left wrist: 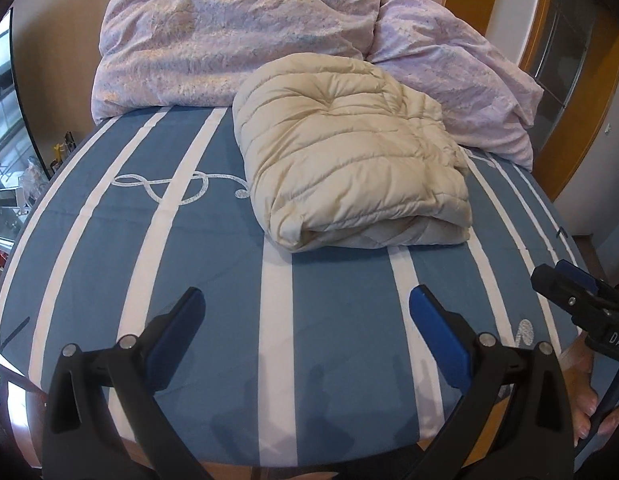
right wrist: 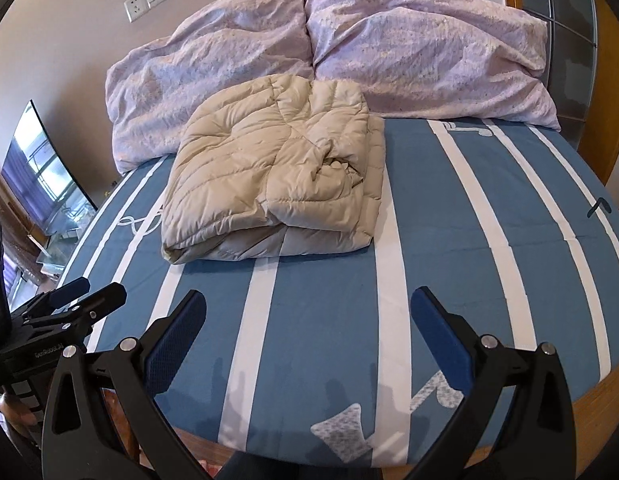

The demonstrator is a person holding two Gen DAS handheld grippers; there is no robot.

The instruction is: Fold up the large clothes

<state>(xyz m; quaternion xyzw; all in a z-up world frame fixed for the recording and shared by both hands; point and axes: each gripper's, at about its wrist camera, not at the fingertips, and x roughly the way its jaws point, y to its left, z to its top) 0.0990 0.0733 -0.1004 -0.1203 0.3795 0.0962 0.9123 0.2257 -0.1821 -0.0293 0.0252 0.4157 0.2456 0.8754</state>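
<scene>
A cream quilted puffer jacket [left wrist: 349, 160] lies folded into a thick bundle on the blue and white striped bed sheet [left wrist: 189, 240]; it also shows in the right wrist view [right wrist: 269, 184]. My left gripper [left wrist: 307, 304] is open and empty, above the sheet near the bed's front edge, short of the jacket. My right gripper [right wrist: 307, 304] is open and empty too, also near the front edge, apart from the jacket. The right gripper shows at the right edge of the left wrist view [left wrist: 557, 280]. The left gripper shows at the left edge of the right wrist view [right wrist: 85, 292].
A crumpled lilac duvet [right wrist: 329, 52] is heaped at the head of the bed behind the jacket. A television [right wrist: 41, 172] stands to the left of the bed. A wooden door frame [left wrist: 549, 80] is at the right. The bed's wooden edge [right wrist: 589, 412] runs below the grippers.
</scene>
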